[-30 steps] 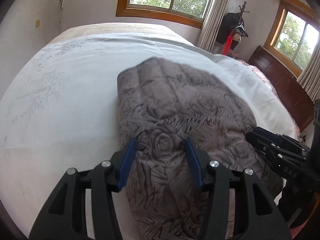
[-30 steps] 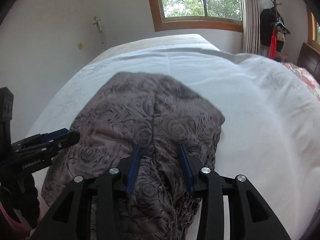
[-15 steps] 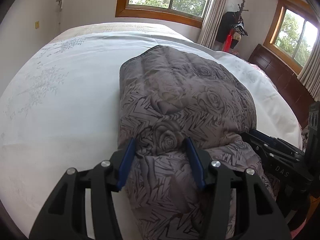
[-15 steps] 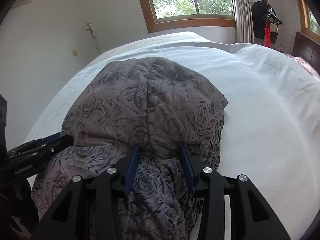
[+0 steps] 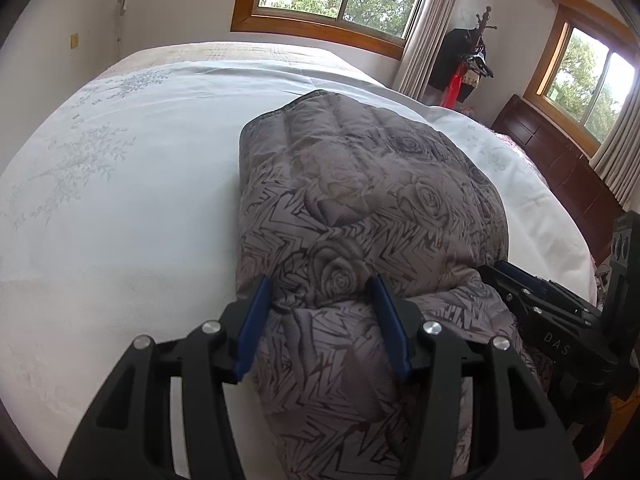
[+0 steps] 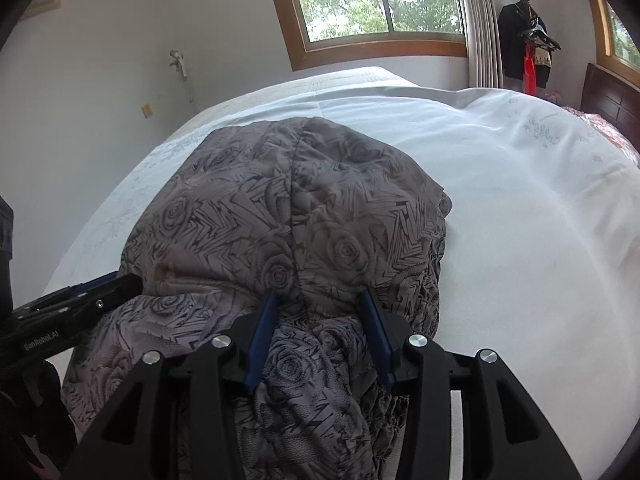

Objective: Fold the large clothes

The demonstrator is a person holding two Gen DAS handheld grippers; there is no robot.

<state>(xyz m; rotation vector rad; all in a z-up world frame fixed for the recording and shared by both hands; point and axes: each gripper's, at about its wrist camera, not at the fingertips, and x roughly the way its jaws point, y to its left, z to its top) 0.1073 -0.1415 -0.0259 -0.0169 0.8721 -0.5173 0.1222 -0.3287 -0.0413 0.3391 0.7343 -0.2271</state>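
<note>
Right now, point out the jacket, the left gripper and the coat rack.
jacket (image 5: 360,184), left wrist view, on the quilted top panel with the rose print.
left gripper (image 5: 320,292), left wrist view, midway between its blue fingertips, which straddle a bunch of fabric.
coat rack (image 6: 526,20), right wrist view, on the dark garment hanging from it.
</note>
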